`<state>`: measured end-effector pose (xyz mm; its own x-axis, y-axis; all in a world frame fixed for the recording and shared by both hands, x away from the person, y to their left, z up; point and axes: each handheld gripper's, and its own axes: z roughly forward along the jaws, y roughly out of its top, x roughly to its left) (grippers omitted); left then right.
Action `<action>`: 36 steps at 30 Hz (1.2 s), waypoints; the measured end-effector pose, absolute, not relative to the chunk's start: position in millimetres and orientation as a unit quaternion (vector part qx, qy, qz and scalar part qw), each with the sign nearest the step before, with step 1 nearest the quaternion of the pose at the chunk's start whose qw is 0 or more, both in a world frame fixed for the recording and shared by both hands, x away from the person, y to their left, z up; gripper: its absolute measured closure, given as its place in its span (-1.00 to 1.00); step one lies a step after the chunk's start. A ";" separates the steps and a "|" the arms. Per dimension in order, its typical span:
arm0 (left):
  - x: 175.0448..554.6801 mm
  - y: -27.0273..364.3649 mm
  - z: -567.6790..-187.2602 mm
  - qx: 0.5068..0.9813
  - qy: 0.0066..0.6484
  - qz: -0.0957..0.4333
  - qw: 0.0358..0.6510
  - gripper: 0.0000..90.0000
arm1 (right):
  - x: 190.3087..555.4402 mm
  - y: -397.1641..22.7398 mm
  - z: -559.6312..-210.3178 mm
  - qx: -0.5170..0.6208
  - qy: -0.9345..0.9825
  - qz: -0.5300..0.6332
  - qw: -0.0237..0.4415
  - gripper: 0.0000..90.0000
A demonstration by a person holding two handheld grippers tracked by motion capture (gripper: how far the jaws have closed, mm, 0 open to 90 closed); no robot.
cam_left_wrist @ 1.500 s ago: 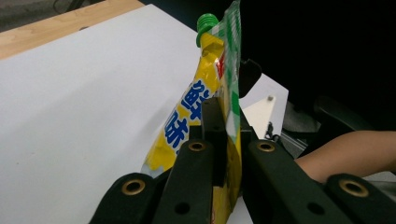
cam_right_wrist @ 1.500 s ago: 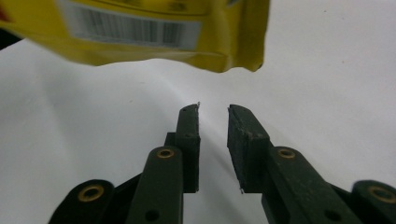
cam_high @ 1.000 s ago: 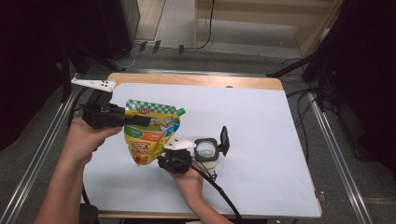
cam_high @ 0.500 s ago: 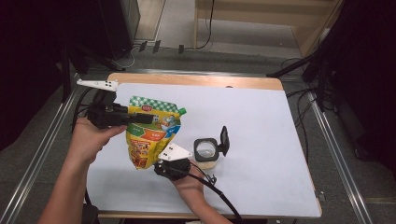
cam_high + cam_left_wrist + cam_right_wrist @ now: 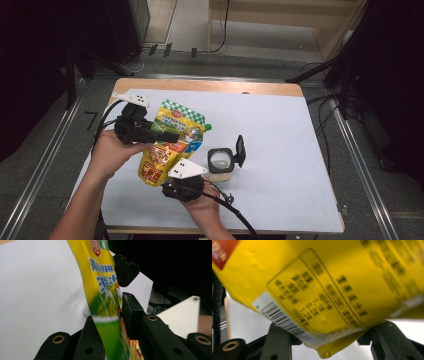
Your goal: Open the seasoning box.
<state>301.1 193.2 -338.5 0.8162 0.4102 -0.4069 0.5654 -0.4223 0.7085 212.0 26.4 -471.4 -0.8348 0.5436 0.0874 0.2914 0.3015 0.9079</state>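
The left gripper (image 5: 170, 136) fingers, just loosening, pinch the yellow pouch (image 5: 170, 145); the right gripper's (image 5: 172, 181) widen beneath it.

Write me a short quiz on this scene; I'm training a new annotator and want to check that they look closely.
1. Multiple choice: the pouch is mainly A) red, B) yellow, C) blue.
2. True or false: the lid of the jar is shut.
3. Which tool has the pouch's barcode end between its jaws?

Key: 1 B. 2 False, the lid stands flipped up. 3 The right tool; its jaws have just been opening, with the pouch's end between them.
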 end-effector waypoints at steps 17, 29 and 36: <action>300.7 169.4 -352.2 0.858 0.299 -0.114 0.402 0.76 | 195.4 26.8 -475.4 0.265 0.797 0.535 0.088 0.09; 297.4 152.0 -356.6 0.871 0.304 -0.104 0.371 0.74 | 185.2 25.6 -474.1 0.253 0.799 0.539 0.080 0.05; 300.0 145.3 -358.5 0.867 0.325 -0.113 0.361 0.78 | 188.7 21.3 -472.2 0.241 0.813 0.524 0.074 0.04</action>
